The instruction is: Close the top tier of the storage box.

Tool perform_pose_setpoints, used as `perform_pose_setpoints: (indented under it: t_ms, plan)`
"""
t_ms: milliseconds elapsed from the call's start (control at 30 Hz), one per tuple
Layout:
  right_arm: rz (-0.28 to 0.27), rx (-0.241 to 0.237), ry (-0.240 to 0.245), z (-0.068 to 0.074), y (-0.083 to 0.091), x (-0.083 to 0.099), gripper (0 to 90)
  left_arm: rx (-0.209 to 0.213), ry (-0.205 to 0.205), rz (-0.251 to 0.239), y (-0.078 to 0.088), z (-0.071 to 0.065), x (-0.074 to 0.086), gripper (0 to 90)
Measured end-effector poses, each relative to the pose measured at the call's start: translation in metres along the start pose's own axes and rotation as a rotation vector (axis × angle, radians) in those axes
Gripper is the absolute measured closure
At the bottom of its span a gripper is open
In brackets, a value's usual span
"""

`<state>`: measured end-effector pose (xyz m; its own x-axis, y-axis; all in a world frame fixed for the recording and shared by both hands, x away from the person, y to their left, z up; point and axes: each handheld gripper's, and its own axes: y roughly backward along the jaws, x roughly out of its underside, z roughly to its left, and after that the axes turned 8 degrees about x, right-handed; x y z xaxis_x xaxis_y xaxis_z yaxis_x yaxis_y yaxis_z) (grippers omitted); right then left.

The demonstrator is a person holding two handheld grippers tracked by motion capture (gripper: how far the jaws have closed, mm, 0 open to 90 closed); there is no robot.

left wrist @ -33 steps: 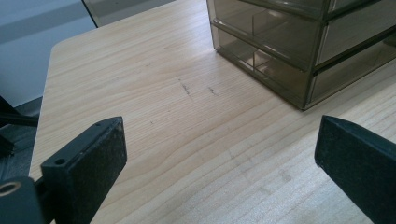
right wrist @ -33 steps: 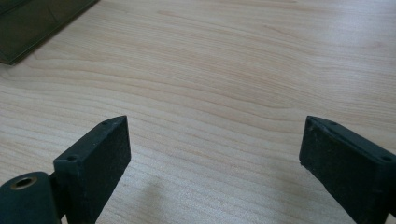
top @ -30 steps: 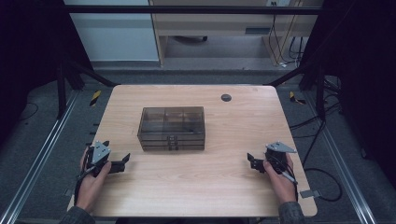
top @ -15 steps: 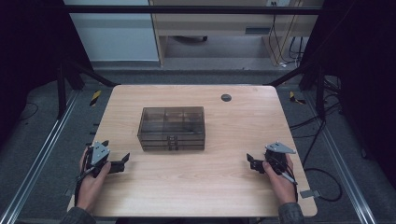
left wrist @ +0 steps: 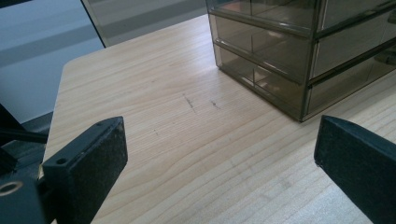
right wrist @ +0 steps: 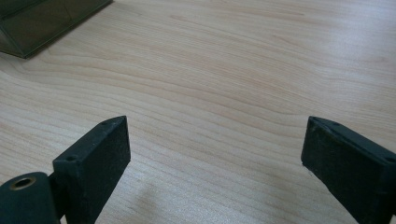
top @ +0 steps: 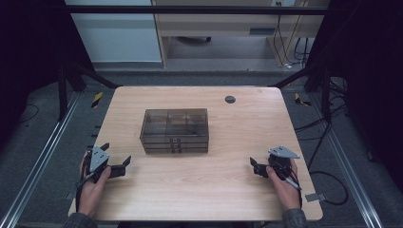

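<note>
A smoky, see-through drawer box (top: 175, 130) stands in the middle of the wooden table (top: 223, 190), its drawer fronts facing me. My left gripper (top: 124, 161) rests near the table's front left, held in a hand, jaws wide apart and empty. In the left gripper view the drawer box (left wrist: 303, 51) is at upper right, beyond the open left gripper (left wrist: 219, 158). My right gripper (top: 253, 165) rests near the front right, also open and empty. The right gripper view has a corner of the drawer box (right wrist: 42, 21) at upper left and bare wood between the right gripper's (right wrist: 215, 154) jaws.
A small dark round cap or hole (top: 230, 99) sits near the table's far edge. Black frame rails (top: 47, 147) run along both sides of the table. Cables (top: 328, 185) lie on the floor at right. White and wooden cabinets (top: 128, 33) stand behind.
</note>
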<state>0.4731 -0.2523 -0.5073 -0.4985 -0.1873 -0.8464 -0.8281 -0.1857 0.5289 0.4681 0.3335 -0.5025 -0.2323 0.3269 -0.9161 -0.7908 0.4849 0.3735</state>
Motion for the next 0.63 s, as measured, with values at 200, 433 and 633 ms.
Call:
perform_pose_setpoints:
  t_ms: [200,433,633]
  plan:
    - [-0.020,-0.010,0.009,0.0035,0.0034,0.0013,8.3,0.001,0.003,-0.022,0.0022,0.0005,0.0010,2.9]
    - [-0.035,-0.021,0.022,0.0072,0.0068,0.0032,8.2,0.004,0.008,-0.031,0.0031,0.0011,0.0014,2.9]
    - [-0.029,-0.018,0.026,0.0076,0.0066,0.0034,8.2,0.010,0.018,-0.028,0.0027,0.0023,0.0013,2.9]
